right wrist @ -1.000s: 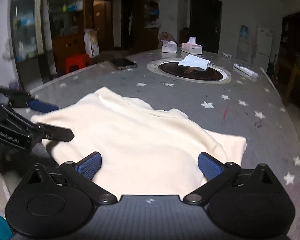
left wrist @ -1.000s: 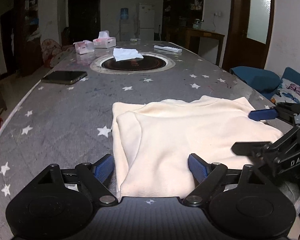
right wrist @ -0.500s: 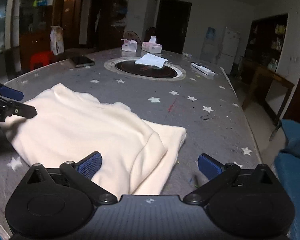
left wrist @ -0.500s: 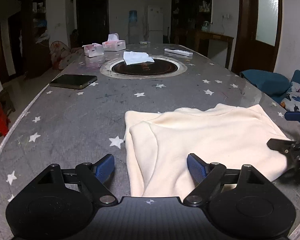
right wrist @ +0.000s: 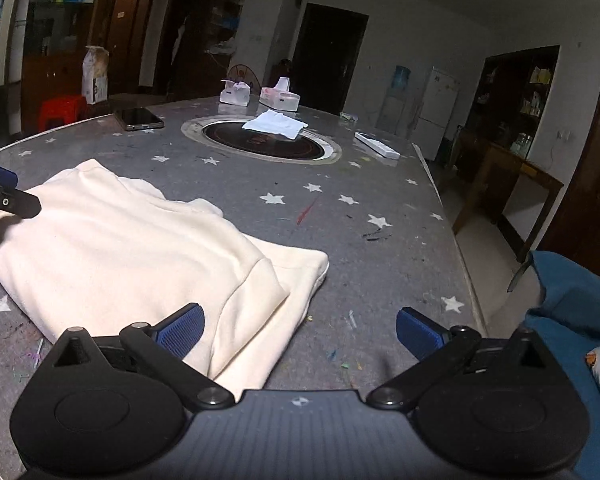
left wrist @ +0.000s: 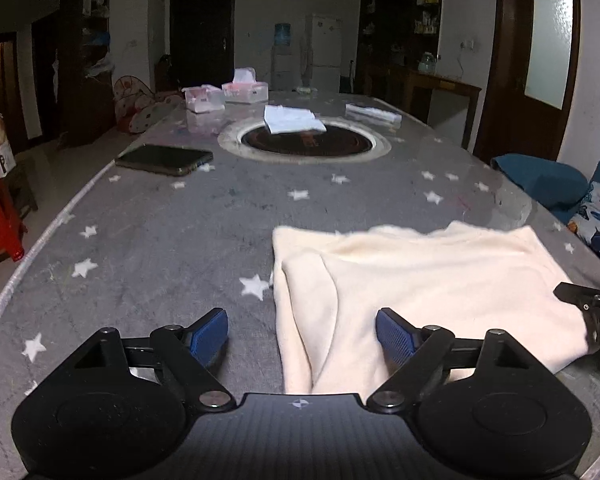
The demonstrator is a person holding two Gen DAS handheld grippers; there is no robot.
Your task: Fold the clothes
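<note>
Cream garment (left wrist: 428,292) lay folded on the star-patterned table (left wrist: 172,232), near its front edge. We held the left gripper (left wrist: 302,332) and right gripper (right wrist: 298,330) with fingers apart, gripping nothing. Since a second earlier, both had drawn back off the cloth and outward toward its ends.

Dim indoor light, fisheye-bent edges, sharp focus
</note>
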